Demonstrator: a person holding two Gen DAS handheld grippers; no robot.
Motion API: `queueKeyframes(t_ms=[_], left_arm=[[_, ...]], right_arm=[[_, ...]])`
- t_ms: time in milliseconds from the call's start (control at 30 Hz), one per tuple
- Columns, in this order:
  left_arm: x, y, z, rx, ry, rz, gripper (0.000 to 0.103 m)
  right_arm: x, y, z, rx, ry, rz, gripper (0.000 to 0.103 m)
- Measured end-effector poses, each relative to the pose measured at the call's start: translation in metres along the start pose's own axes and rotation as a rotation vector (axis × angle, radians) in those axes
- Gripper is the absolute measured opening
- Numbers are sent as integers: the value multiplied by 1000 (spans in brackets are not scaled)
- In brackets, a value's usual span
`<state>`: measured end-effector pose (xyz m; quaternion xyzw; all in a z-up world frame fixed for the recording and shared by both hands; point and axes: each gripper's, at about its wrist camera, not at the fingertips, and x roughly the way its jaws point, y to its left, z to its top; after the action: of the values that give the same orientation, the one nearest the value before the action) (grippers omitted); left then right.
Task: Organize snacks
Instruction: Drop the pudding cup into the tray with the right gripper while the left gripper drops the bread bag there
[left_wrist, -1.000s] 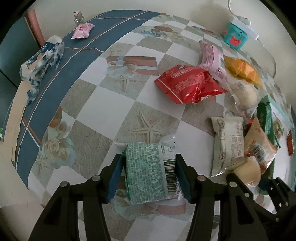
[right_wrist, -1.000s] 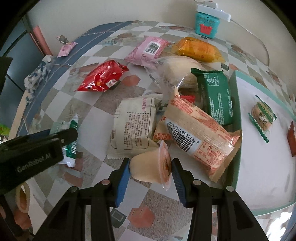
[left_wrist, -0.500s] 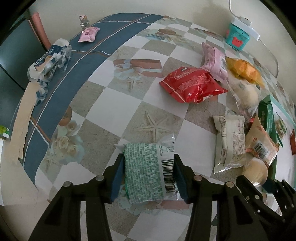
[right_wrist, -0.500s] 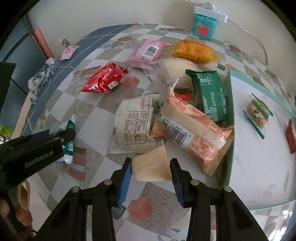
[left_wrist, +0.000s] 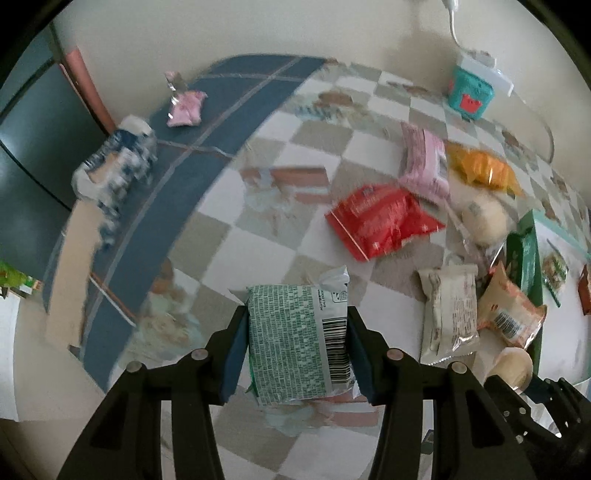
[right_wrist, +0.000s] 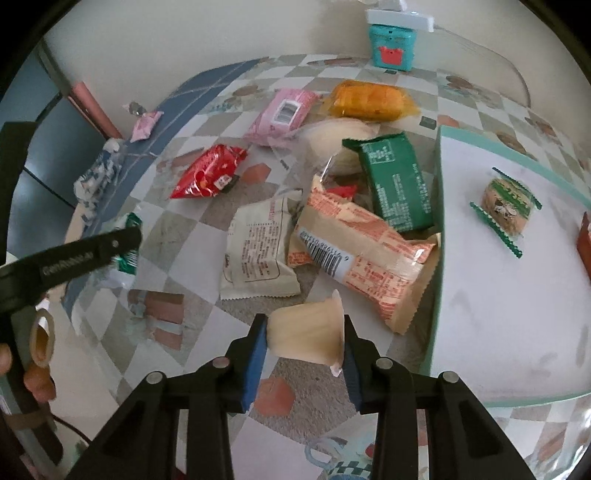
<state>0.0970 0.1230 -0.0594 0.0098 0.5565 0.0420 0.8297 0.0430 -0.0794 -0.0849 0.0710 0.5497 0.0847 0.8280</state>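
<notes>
Right wrist view: right claw (right_wrist: 303, 338) clamps a pale, cream-coloured jelly cup (right_wrist: 304, 332) lying sideways.

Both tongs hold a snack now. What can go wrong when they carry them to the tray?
1. The right tongs squeeze a soft jelly cup lying sideways; its sealed lid may burst or the cup may slip out.
2. The left tongs pinch a puffy green packet by its sides only, so it may slide down.
3. The orange-striped packet leans on the tray rim and may get knocked.
</notes>
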Motion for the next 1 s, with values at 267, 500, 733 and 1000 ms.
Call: queueKeyframes(t_ms=[267, 500, 733, 1000], left_arm=[[-54, 12, 10, -5, -88, 75, 52], [-79, -17, 3, -1, -104, 76, 52], [-93, -92, -2, 72, -117, 14, 52], [-98, -199, -7, 204, -108, -76, 52]], right_arm=[[-30, -12, 0, 50, -59, 68, 40], [-60, -28, -3, 99, -125, 98, 40], [-90, -82, -4, 256, -200, 42, 40], [-115, -155, -6, 411, -269, -91, 40]])
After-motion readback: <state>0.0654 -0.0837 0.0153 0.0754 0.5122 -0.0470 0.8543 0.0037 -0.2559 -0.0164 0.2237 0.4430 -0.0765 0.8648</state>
